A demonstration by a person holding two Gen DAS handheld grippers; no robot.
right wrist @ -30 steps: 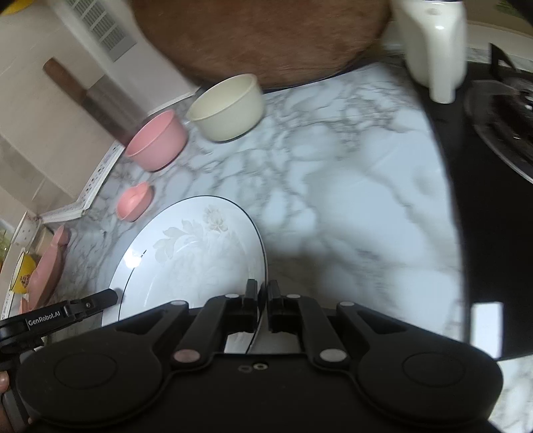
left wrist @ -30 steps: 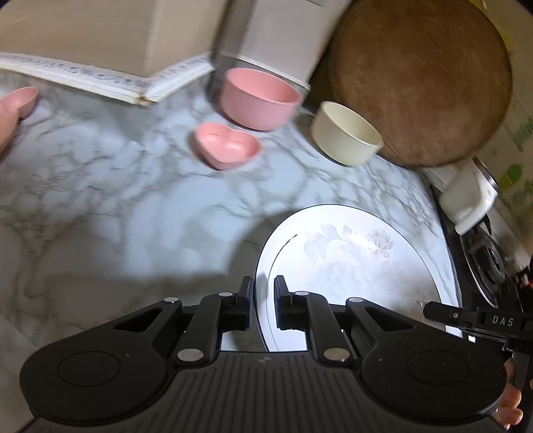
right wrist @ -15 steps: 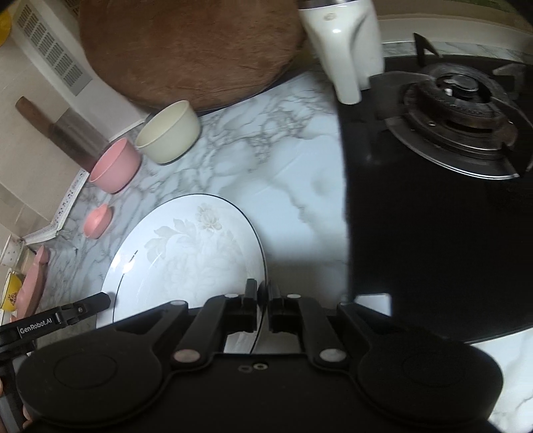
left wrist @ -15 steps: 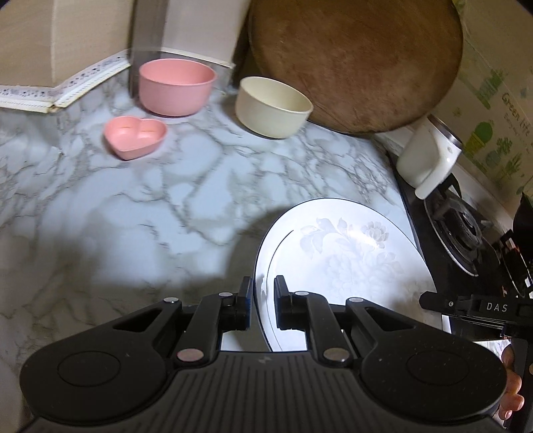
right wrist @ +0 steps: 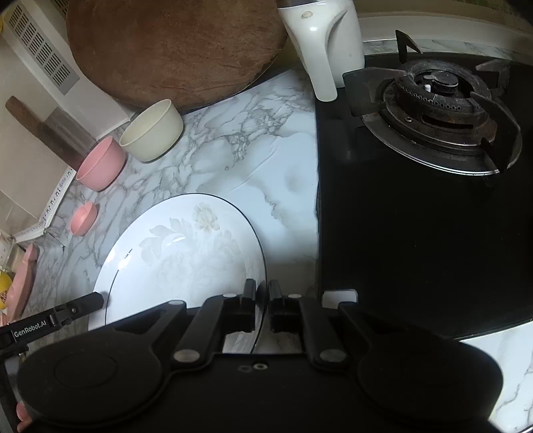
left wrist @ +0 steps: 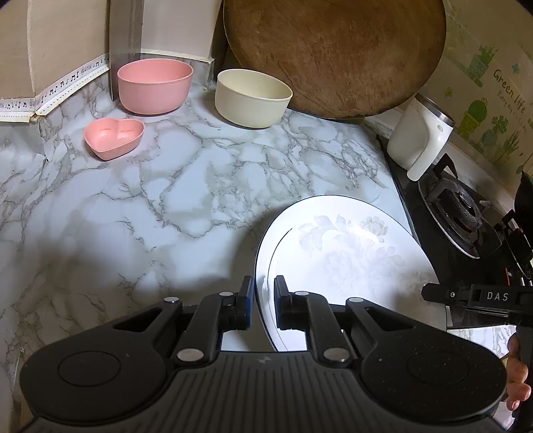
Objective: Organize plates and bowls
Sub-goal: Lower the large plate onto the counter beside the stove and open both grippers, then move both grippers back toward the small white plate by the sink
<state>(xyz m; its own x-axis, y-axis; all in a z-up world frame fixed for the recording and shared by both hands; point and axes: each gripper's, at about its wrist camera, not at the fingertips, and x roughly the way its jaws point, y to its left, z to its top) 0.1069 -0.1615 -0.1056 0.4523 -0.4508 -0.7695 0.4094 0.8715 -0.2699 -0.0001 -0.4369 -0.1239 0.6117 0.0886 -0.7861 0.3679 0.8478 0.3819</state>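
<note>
A white floral plate [left wrist: 346, 253] with a dark rim is held above the marble counter by both grippers. My left gripper [left wrist: 265, 293] is shut on its left rim. My right gripper [right wrist: 262, 296] is shut on its right rim, and the plate also shows in the right wrist view [right wrist: 180, 253]. At the back stand a pink bowl [left wrist: 155, 85], a cream bowl [left wrist: 251, 96] and a small pink heart-shaped dish [left wrist: 115, 136]. They also show in the right wrist view: the pink bowl [right wrist: 100, 166], the cream bowl [right wrist: 151, 133] and the heart dish [right wrist: 83, 218].
A round wooden board [left wrist: 333, 53] leans on the back wall behind the cream bowl. A white jug [left wrist: 416, 136] stands by the black gas stove [right wrist: 433, 100] on the right. A cleaver blade [left wrist: 125, 30] leans in the corner.
Both grippers have carried the plate to the right, toward the stove. The bowls have shifted left in the left wrist view and the burner has come fully into the right wrist view.
</note>
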